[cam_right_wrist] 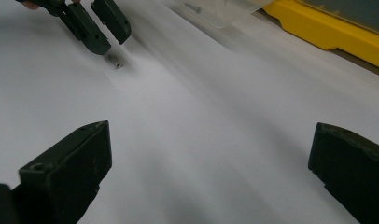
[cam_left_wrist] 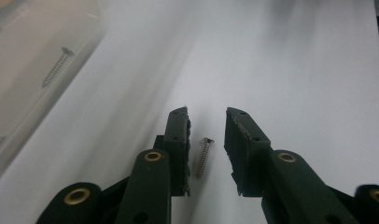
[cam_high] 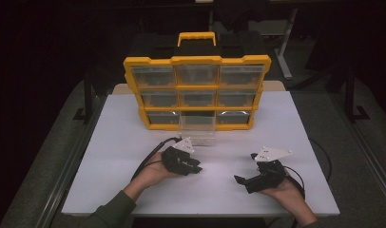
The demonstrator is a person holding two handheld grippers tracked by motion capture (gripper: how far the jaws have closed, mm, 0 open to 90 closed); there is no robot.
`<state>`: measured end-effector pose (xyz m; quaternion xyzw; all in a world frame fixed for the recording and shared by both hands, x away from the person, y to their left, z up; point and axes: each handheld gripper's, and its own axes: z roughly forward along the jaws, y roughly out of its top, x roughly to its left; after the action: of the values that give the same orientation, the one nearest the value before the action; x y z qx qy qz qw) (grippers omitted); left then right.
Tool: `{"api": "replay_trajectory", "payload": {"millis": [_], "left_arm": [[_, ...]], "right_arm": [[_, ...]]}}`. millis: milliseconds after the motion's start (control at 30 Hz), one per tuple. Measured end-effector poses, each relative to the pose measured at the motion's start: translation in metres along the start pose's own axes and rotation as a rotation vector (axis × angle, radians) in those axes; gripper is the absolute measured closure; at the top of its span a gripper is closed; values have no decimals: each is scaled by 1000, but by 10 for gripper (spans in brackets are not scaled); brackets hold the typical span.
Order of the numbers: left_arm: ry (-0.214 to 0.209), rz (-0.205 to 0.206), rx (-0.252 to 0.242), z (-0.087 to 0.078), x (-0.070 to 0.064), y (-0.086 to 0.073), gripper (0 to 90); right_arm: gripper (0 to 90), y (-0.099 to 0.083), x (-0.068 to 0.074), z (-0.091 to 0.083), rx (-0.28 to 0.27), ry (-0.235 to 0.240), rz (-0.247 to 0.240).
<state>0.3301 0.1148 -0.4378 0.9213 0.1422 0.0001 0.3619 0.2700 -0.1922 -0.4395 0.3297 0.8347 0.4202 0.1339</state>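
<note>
With the screw (cam_left_wrist: 202, 157) lying on the white worktop (cam_high: 134, 156) in front of the pulled-out clear drawer (cam_high: 197, 129), the left gripper (cam_left_wrist: 205, 122) straddles it, fingers parted, likely about to close, while the right gripper (cam_right_wrist: 208, 154) waits wide open.

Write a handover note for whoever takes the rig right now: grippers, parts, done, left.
Left gripper: open, jaws either side of a screw lying on the table, not yet pinched.
Right gripper: open wide, holding nothing, low over the table.
Clear drawer: pulled out of the yellow organizer, at least one screw in it.
Done: drawer open.
Left, probably: close on the loose screw, drop it in the drawer, push it shut.
</note>
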Motion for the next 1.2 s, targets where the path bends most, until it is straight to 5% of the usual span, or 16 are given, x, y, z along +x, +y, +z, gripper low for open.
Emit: {"api": "replay_trajectory", "payload": {"millis": [633,1200], "left_arm": [[-11,-6,27,12,2,-4,819],[-34,-23,10,3,6,0,873]], "right_arm": [[0,-2,-1,0,-4,6,7],[0,-1,-1,2,1,7,4]]}}
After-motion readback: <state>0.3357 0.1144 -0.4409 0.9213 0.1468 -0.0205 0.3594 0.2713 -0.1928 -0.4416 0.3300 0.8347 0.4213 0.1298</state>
